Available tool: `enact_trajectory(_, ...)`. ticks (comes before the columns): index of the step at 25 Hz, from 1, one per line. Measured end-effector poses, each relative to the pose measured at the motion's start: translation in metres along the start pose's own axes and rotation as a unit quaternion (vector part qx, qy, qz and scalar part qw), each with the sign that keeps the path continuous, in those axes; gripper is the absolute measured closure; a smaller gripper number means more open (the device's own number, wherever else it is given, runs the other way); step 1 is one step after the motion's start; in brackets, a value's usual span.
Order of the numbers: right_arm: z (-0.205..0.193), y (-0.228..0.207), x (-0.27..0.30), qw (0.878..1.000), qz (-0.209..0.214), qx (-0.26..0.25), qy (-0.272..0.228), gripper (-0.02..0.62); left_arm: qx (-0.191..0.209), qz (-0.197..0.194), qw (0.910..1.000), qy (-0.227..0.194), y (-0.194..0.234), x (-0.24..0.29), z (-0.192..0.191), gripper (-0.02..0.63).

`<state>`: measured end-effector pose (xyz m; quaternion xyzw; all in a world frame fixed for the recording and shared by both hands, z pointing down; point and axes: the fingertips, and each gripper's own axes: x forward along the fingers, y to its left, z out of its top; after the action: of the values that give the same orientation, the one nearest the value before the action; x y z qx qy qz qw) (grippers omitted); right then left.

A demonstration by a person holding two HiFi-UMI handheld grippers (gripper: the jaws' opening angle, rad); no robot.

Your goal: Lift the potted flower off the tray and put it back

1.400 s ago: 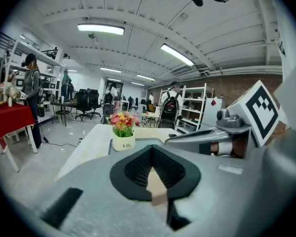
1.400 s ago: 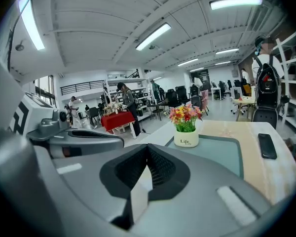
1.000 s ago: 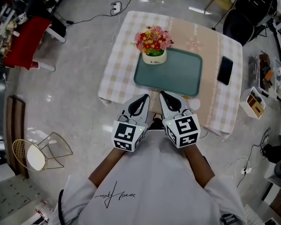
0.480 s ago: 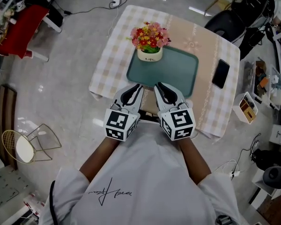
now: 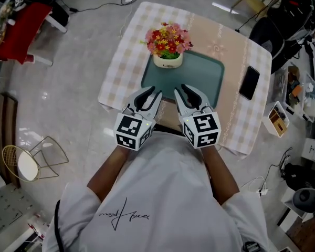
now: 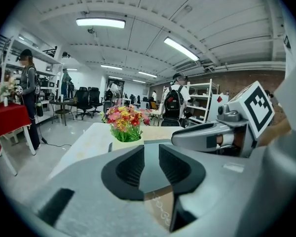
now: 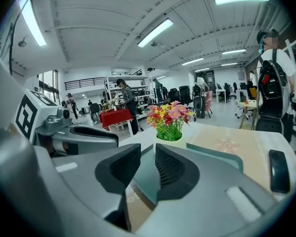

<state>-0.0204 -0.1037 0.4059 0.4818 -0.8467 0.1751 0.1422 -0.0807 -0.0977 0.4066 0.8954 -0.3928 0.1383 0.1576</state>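
The potted flower point(image 5: 168, 42), red, pink and yellow blooms in a cream pot, stands upright in the far left corner of the teal tray point(image 5: 202, 77). Both grippers hover side by side over the tray's near edge, well short of the pot. My left gripper point(image 5: 153, 92) and right gripper point(image 5: 181, 90) have just been opening; each shows a narrow gap with nothing in it. In the left gripper view, the flower point(image 6: 124, 122) sits beyond my left gripper point(image 6: 151, 153). The right gripper view shows the flower point(image 7: 169, 117) ahead of the right gripper point(image 7: 148, 154).
The tray lies on a small table with a checked cloth point(image 5: 127, 62). A black phone point(image 5: 249, 82) rests at the table's right side. A wire chair point(image 5: 34, 161) stands on the floor to the left, a black chair point(image 5: 283, 20) at the back right. People stand farther back in the room.
Both grippers moved forward and a little down toward the tray's near edge. Their jaws went from shut to slightly parted. The pot has not moved.
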Motion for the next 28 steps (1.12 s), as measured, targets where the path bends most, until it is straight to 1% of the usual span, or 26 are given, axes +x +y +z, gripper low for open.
enact_trajectory(4, -0.001, -0.006, 0.014, 1.0, 0.005, -0.003, 0.01, 0.489, 0.0, 0.005, 0.9999, 0.012, 0.01, 0.007, -0.002, 0.514)
enact_trajectory(13, -0.005, -0.031, 0.04, 1.0, -0.002, 0.006, 0.03, 0.449, 0.007, -0.003, 0.9989, 0.045, 0.038, 0.032, -0.007, 0.485)
enact_trajectory(16, -0.006, -0.037, 0.045, 0.999, -0.001, 0.012, 0.035, 0.437, -0.013, -0.006, 0.9988, 0.048, 0.043, 0.038, -0.004, 0.485)
enact_trajectory(19, -0.007, -0.045, 0.051, 0.999, 0.0, 0.011, 0.039, 0.425, -0.021, -0.001, 0.9985, 0.05, 0.048, 0.048, -0.002, 0.48)
enact_trajectory(21, -0.009, -0.049, 0.055, 0.999, 0.002, 0.01, 0.042, 0.418, -0.035, -0.004, 0.9979, 0.053, 0.05, 0.054, -0.003, 0.477)
enact_trajectory(23, -0.011, -0.051, 0.06, 0.999, 0.006, 0.0, 0.048, 0.409, -0.039, -0.008, 0.9975, 0.059, 0.052, 0.061, -0.004, 0.476)
enact_trajectory(26, -0.016, -0.053, 0.067, 0.998, 0.011, -0.026, 0.061, 0.394, -0.027, -0.006, 0.9969, 0.074, 0.055, 0.071, -0.012, 0.471)
enact_trajectory(28, -0.019, -0.056, 0.072, 0.997, 0.015, -0.029, 0.067, 0.388, -0.025, -0.003, 0.9963, 0.082, 0.059, 0.076, -0.016, 0.462)
